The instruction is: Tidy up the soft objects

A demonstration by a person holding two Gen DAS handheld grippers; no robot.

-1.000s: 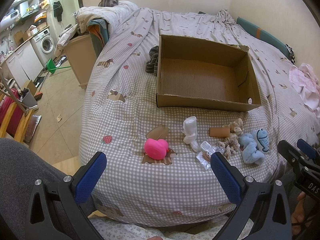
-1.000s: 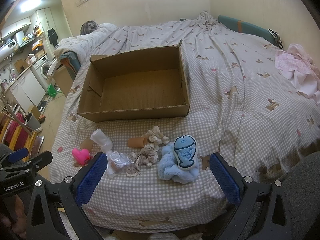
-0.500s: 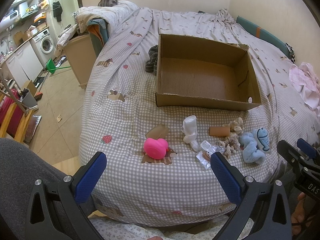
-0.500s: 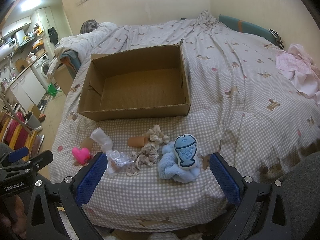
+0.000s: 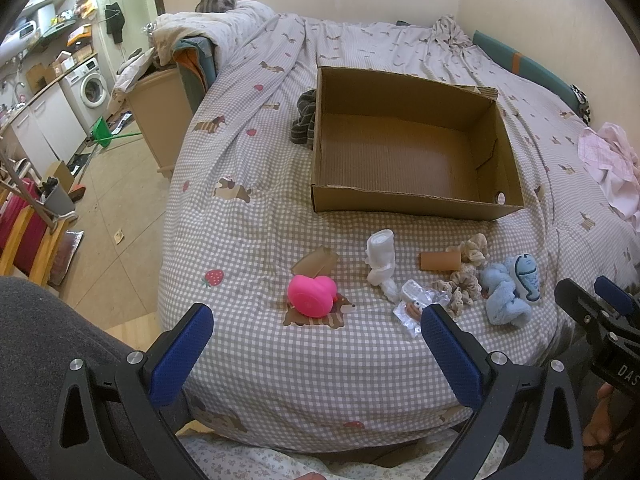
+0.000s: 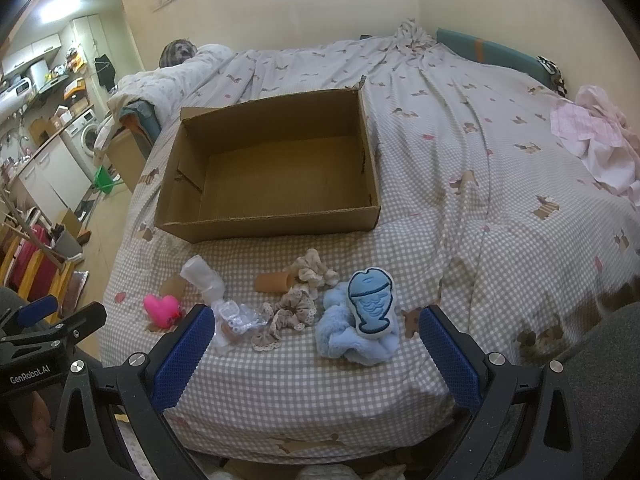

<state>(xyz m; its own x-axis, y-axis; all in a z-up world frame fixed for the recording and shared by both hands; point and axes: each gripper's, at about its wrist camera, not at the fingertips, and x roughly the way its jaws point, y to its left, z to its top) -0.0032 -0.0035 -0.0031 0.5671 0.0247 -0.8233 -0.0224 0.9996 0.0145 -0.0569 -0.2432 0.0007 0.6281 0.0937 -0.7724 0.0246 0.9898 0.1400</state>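
Cardboard box (image 6: 272,176) sits open and bare on the bed (image 6: 460,208), placed to receive the soft objects lined up along its near wall: pink heart toy (image 5: 312,295), white sock roll (image 5: 380,256), scrunchies (image 6: 298,308), blue plush fish (image 6: 370,306). Left tool (image 5: 316,344) and right tool (image 6: 314,342) hover spread and unloaded short of that row, apparently poised for a first pick.

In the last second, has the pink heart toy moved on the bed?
No. The pink heart toy sits on the same dog print of the bedspread, at the same spot in front of the cardboard box.
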